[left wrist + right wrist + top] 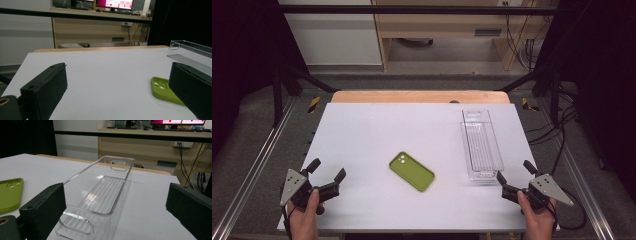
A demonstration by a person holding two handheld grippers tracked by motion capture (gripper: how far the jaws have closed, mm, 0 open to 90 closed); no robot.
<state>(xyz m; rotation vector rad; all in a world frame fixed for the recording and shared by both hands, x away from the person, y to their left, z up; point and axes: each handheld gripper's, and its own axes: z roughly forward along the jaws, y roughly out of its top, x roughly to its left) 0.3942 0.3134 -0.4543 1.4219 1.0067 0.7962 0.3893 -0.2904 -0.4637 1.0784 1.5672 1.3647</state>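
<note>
We see a phone case (412, 171) of green, matt, rubbery-looking plastic, and a bin (481, 144) of clear, glossy hard plastic with a ribbed floor. The worktop (362, 135) looks smooth, matt white, edged in pale wood at the back. Each hand-held gripper's jaws look matt black plastic.

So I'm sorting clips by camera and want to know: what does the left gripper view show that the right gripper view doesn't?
The left gripper view alone shows the left gripper, jaws open with nothing between them. The right gripper view alone shows the right gripper, also open, and the cut-out handle at the far end of the clear tray. Both share the green phone case, the clear tray and the white table.
</note>
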